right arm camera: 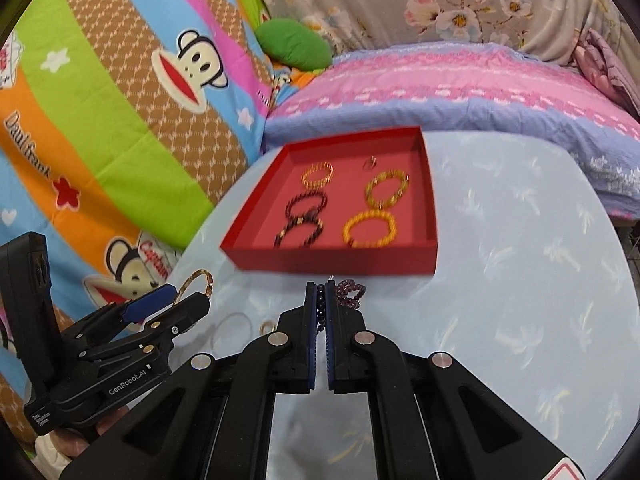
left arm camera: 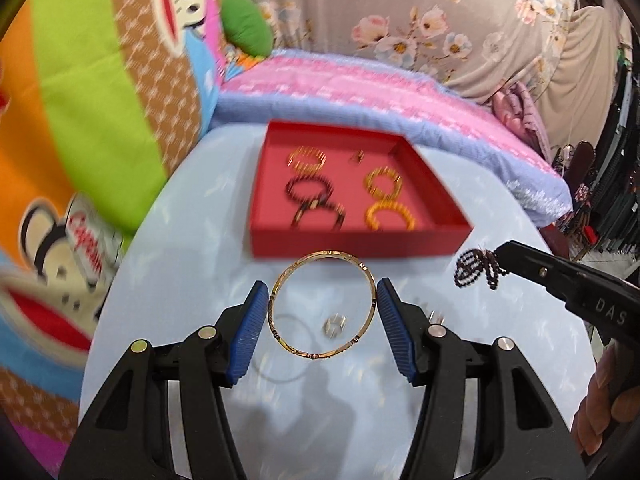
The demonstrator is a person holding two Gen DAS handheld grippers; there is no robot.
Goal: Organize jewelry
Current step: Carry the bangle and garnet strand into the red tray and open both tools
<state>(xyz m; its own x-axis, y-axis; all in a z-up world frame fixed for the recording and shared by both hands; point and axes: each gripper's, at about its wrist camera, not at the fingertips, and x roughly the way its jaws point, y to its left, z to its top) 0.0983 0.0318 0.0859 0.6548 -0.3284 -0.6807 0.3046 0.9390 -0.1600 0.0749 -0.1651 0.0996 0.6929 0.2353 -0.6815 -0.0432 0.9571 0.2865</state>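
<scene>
A pale blue worktop (right arm camera: 520, 280) stands against a bed with a pink and blue quilt (right arm camera: 460, 80), a cartoon monkey blanket (right arm camera: 120, 100) and a green cushion (right arm camera: 294, 42) behind it. Ahead of both hand-held grippers lies a shallow red tray (left arm camera: 352, 242) holding five bracelets: two dark beaded ones (right arm camera: 302, 216), three yellow or gold beaded ones (right arm camera: 370, 228), plus one small trinket (right arm camera: 369, 164) near its far wall, too blurred to identify.

The left hand-held gripper (left arm camera: 323, 308) holds a thin gold bangle (left arm camera: 280, 280) across its width, one blue pad (left arm camera: 250, 320) pressing on each side, jaws spread wide, lifted above the worktop just short of the tray's near wall. Below the bangle, a small silver ring (left arm camera: 334, 325) lies on the worktop, with a thin clear hoop (left arm camera: 280, 376) to its left.

The right hand-held gripper (right arm camera: 319, 304) is closed nearly flat on a dark purple bead bracelet (right arm camera: 351, 292), whose loops bunch out to the right of its tips, just before the tray's near wall. Nothing stands between either hand-held gripper and the tray.
</scene>
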